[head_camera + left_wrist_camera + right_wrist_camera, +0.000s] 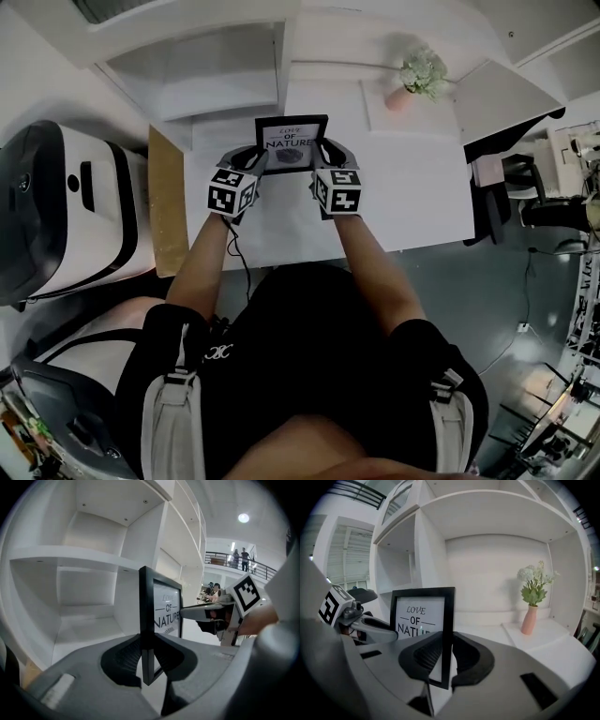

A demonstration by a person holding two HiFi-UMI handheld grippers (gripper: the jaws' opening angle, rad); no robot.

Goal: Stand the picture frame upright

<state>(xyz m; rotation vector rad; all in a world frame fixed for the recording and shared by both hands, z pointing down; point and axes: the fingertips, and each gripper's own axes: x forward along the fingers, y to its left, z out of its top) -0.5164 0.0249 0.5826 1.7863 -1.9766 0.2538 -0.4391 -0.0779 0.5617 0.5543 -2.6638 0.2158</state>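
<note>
In the head view, a person sits at a white table [422, 202] that is pushed up against a white shelf unit [216, 70], with grey floor [487, 300] to the right. A tan board [167, 202] lies along the table's left edge, and a large white and black machine [56, 206] stands beyond it. The picture frame [292, 142] is over the back of the table near the shelves, its printed face toward the person. The left gripper [255, 159] holds its left edge and the right gripper [326, 155] its right edge. A pink vase [400, 97] of pale flowers [424, 73] stands well to the right of the frame. In the left gripper view, the jaws are closed tight on the frame's black side edge, and the frame stands upright between them. Empty white shelf compartments fill the left of that view. Far off to the right are a railed balcony [234, 560] with people on it and a round ceiling light [243, 518]. In the right gripper view, the jaws are clamped on the frame's opposite edge. The vase stands to the right on a low white ledge [543, 630] inside a wide shelf bay. Whether the frame's bottom edge touches the table cannot be told.
</note>
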